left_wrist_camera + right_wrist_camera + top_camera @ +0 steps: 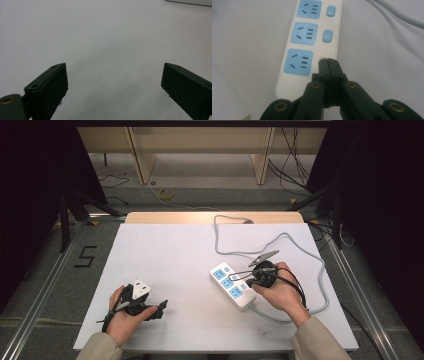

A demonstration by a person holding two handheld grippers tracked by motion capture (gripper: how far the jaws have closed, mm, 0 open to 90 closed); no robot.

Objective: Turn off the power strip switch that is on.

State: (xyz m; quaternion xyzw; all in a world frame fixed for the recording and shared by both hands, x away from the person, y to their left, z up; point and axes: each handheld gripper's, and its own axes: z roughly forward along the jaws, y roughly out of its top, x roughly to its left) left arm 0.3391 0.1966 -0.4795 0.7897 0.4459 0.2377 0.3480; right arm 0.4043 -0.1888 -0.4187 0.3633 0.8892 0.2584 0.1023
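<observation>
While a person's forearms reach in from the near edge of a white table (165,250), each hand holds a two-jaw gripper over its surface; the right gripper (328,61), seen in its own view, has its two black jaws pressed flat together with nothing between them, their tips resting on or just above the white power strip (312,32) at the spot beside the nearest blue socket (298,62); a small red light (318,55) glows just beyond the jaw tips, and whether the tips actually touch the strip cannot be told; two pale blue switches (327,35) sit beside the middle and far sockets. In the high view the right hand (280,290) holds that gripper at the right of centre, just over the power strip (231,285), which lies slanted on the table with its three blue sockets facing up; its grey cable (300,250) loops away toward the far edge and back around the hand. The left gripper (113,82), in its own view, has its jaws spread wide apart above bare white tabletop (105,37), holding nothing; in the high view the left hand (127,312) rests near the table's front left corner, well apart from the strip, with the left gripper (161,307) pointing toward the right.
</observation>
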